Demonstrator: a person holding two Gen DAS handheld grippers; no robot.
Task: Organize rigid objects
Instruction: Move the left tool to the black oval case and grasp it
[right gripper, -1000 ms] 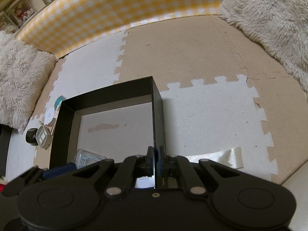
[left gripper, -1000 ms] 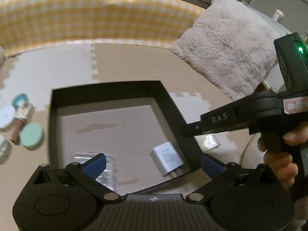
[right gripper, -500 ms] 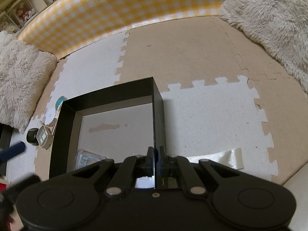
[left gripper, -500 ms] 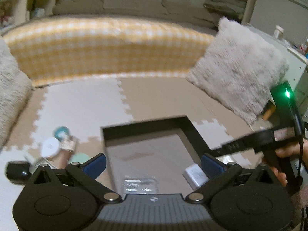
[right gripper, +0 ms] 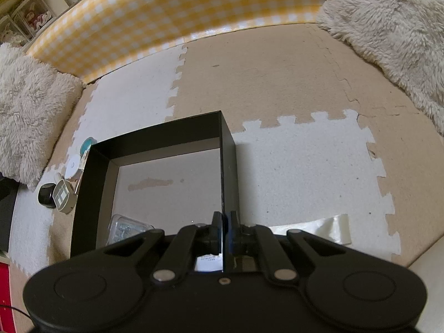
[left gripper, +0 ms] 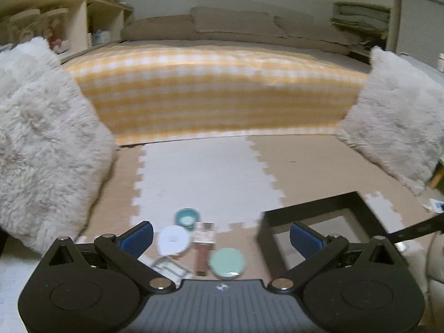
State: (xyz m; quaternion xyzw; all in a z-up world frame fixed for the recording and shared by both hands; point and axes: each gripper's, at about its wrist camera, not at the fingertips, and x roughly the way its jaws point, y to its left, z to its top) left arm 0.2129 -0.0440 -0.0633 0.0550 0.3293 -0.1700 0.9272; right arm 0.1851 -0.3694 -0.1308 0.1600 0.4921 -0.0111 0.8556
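Note:
A black open box (right gripper: 227, 166) stands on the foam mat, and my right gripper (right gripper: 226, 220) is shut on its right wall. Inside lie a clear plastic case (right gripper: 125, 227) and a white charger (right gripper: 208, 260), which is partly hidden under the gripper. In the left wrist view my left gripper (left gripper: 222, 236) hangs open and empty above a cluster left of the box (left gripper: 319, 208). The cluster holds a teal jar (left gripper: 187, 217), a white disc (left gripper: 174, 240), a brown tube (left gripper: 202, 249) and a mint round tin (left gripper: 227, 262).
A black round object (right gripper: 45, 191) and a grey square item (right gripper: 62, 195) lie left of the box. A shiny tape strip (right gripper: 319, 227) lies on the mat to its right. Fluffy cushions (left gripper: 41, 138) flank the mat, with a yellow checked mattress edge (left gripper: 216, 94) behind.
My left gripper has swung left and risen from over the box to over the cluster of small items, staying open. The right gripper has kept its hold on the box wall.

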